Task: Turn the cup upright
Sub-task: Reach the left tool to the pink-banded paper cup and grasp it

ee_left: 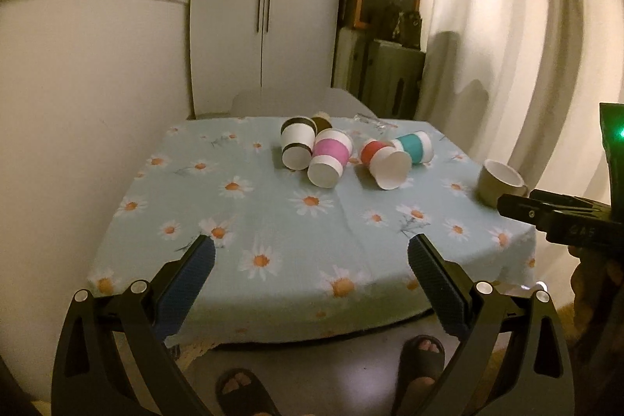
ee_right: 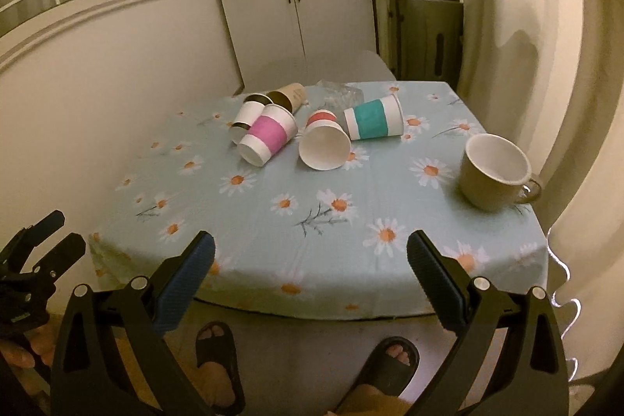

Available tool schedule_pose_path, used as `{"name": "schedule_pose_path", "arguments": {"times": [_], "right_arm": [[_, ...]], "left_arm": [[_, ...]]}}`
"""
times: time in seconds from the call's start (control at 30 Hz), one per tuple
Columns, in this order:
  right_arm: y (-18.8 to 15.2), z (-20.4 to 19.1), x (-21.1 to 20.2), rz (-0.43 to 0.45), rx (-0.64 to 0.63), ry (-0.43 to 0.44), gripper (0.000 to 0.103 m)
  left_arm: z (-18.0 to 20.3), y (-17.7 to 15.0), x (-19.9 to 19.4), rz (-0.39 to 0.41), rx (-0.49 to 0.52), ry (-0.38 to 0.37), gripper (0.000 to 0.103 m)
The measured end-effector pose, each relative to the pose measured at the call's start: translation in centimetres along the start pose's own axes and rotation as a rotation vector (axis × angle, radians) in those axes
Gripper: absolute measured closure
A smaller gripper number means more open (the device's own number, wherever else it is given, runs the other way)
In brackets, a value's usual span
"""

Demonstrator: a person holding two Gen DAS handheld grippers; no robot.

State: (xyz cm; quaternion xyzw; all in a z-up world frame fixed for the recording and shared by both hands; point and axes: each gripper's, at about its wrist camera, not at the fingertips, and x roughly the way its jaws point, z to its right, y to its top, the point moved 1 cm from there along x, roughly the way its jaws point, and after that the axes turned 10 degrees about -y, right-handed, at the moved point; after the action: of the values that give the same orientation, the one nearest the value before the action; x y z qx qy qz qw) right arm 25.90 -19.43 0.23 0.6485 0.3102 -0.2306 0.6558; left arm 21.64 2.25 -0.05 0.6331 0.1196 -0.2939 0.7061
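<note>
Spread wide and holding nothing: black left gripper with ribbed blue pads (ee_left: 311, 252) and matching right gripper (ee_right: 311, 252), both before the daisy-print pale-blue tablecloth (ee_right: 312, 213). Standing upright, mouth up, near the cloth's right edge: glossy olive ceramic mug with white inside (ee_right: 492, 171), handle pointing right. Toppled banded paper cups (ee_right: 323, 143) behind it, leftward.

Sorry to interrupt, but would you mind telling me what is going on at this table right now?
A person stands at the near edge of the flowered table with a handheld gripper in each hand. The left gripper and right gripper are both open, empty, and short of the cups. Several paper cups lie on their sides: a pink-banded cup, a red-banded cup, a teal-banded cup and a brown-striped cup. The beige mug already stands upright. Nothing is gripped yet.
</note>
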Motion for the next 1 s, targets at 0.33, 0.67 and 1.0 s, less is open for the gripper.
{"name": "schedule_pose_path", "arguments": {"times": [0.33,0.67,1.0], "right_arm": [[4.1,-2.3,7.0,-0.068,-0.128,0.013,0.005],[7.0,0.2,13.3,-0.144,-0.2,0.062,0.005],[6.9,2.6,13.5,-0.14,-0.147,0.175,0.005]], "left_arm": [[-2.7,5.0,9.7,-0.15,0.0,-0.107,0.006],[-2.2,10.9,20.0,-0.333,0.068,-0.211,0.008],[-0.7,13.4,28.0,-0.522,0.161,-0.144,0.02]]}}
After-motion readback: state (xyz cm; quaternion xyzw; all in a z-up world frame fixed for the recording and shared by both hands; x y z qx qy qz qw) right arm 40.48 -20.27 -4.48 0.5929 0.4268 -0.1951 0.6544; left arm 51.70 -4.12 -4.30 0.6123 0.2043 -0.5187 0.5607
